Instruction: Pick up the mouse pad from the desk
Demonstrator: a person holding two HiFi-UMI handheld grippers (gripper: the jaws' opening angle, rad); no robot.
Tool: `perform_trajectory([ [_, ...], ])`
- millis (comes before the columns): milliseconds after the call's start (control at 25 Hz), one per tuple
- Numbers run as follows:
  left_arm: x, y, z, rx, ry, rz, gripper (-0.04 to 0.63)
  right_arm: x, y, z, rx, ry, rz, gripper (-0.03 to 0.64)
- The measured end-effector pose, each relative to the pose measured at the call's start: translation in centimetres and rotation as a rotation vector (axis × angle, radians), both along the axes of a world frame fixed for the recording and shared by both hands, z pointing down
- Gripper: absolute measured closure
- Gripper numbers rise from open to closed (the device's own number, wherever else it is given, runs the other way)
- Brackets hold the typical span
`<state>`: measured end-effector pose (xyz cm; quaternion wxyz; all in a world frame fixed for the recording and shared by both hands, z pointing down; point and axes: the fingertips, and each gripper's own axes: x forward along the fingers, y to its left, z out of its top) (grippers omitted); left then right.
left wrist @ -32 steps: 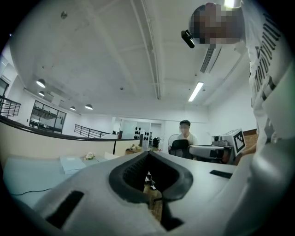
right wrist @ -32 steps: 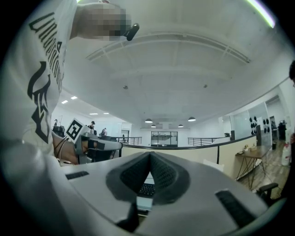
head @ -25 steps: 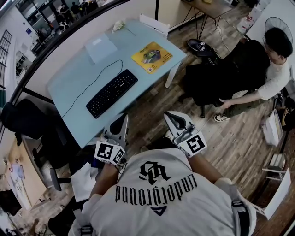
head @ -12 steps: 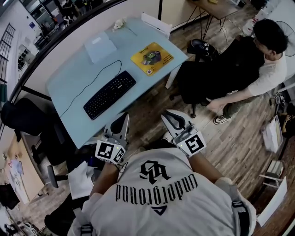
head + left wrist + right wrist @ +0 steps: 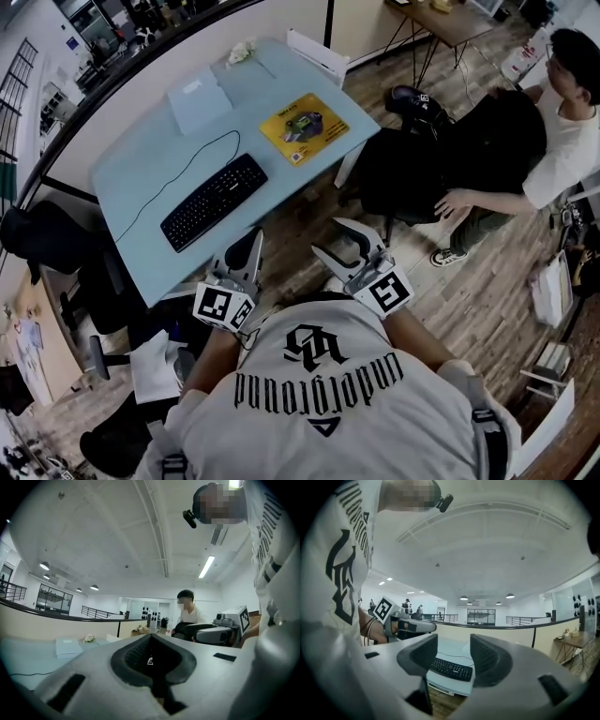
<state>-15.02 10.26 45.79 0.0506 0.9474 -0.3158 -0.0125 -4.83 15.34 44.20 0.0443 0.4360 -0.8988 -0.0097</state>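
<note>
Mouse pad [image 5: 303, 125] lies on the bench [image 5: 141, 178] well beyond the clenched left hand-held gripper [image 5: 244, 251] and the released right hand-held gripper [image 5: 340, 240], whose empty jaws have just been opening.

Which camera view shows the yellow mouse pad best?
The head view: the mouse pad lies whole and unobstructed near the desk's far right corner. Neither gripper view shows it; the right gripper view shows the keyboard instead.

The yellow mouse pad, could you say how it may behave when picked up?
The mouse pad looks thin and flat, so probably light and floppy. Lying flush on the desk near its edge, it may need sliding out.
</note>
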Motion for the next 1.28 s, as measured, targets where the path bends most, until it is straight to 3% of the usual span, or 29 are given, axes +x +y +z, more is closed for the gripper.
perform_trajectory([
  [520,7.6,-2.4,0.0,0.021,-0.02,-0.035,0.588,6.1,-1.9,0.9,-0.034,-0.004,-0.119,0.295],
  [1280,12.3,-9.0,0.1,0.022,-0.019,-0.022,0.588,9.8,-8.8,1.3,-0.055,-0.002,-0.09,0.267],
])
